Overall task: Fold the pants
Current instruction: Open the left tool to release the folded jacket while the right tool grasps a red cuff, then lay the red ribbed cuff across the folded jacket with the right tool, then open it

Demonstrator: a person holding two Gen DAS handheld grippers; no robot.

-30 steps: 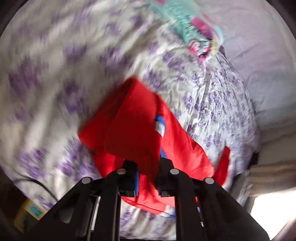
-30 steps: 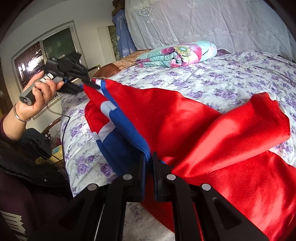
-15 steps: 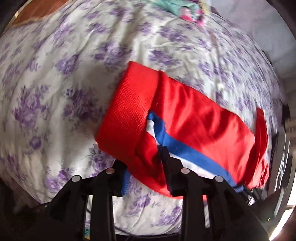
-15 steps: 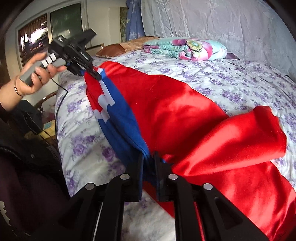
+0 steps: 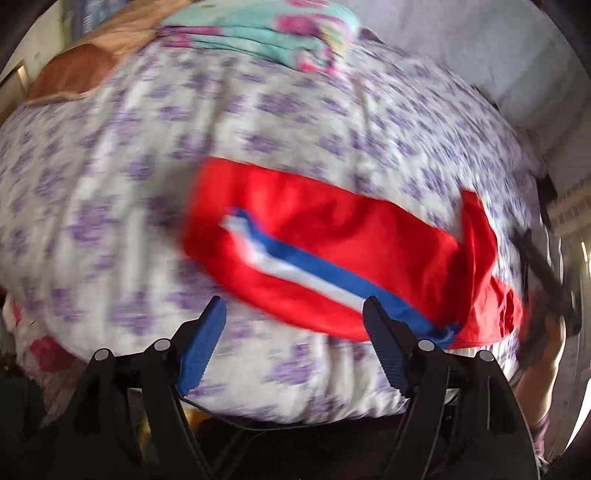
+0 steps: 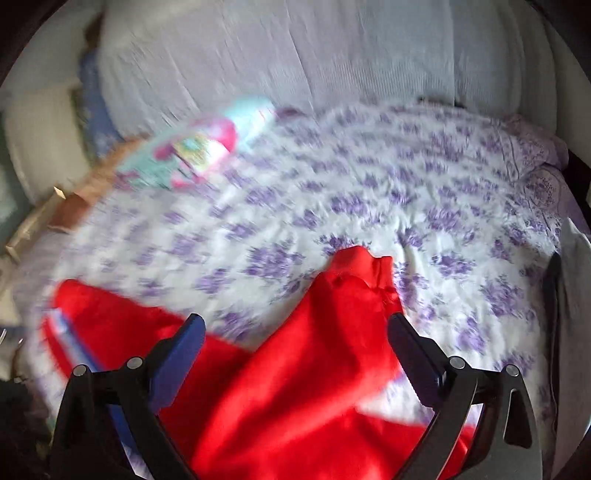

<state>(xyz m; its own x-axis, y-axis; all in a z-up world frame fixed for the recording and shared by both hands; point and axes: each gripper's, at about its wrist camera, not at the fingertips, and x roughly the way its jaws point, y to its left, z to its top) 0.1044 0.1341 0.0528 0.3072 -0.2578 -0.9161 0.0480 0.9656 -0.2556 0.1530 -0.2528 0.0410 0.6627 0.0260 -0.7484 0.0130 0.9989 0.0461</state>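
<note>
The red track pants [image 5: 332, 236], with a blue-and-white side stripe [image 5: 314, 266], are laid lengthwise on the bed [image 5: 258, 110], near its front edge, on a sheet printed with purple flowers. Both views are blurred by motion. The left claw [image 5: 293, 345] is seen with its jaws apart; they have just been opening, and nothing is between them, the cloth lying beyond the tips. The right claw [image 6: 297, 356] is spread wide as well, its jaws likewise just opened; red cloth shows between them but is not pinched.

The step in hand is judged to be the release after a lengthwise fold, ahead of a fresh grasp. It is done well if both claws are lifted clear before being moved sideways, so that no layer is dragged. One red end [image 6: 354, 280] is seen bunched and raised; it would best be smoothed flat first. For the next fold, both layers should be taken at matching corners of one end and carried over evenly, edges being kept aligned. A folded floral quilt [image 5: 266, 33] lies well apart at the far end.
</note>
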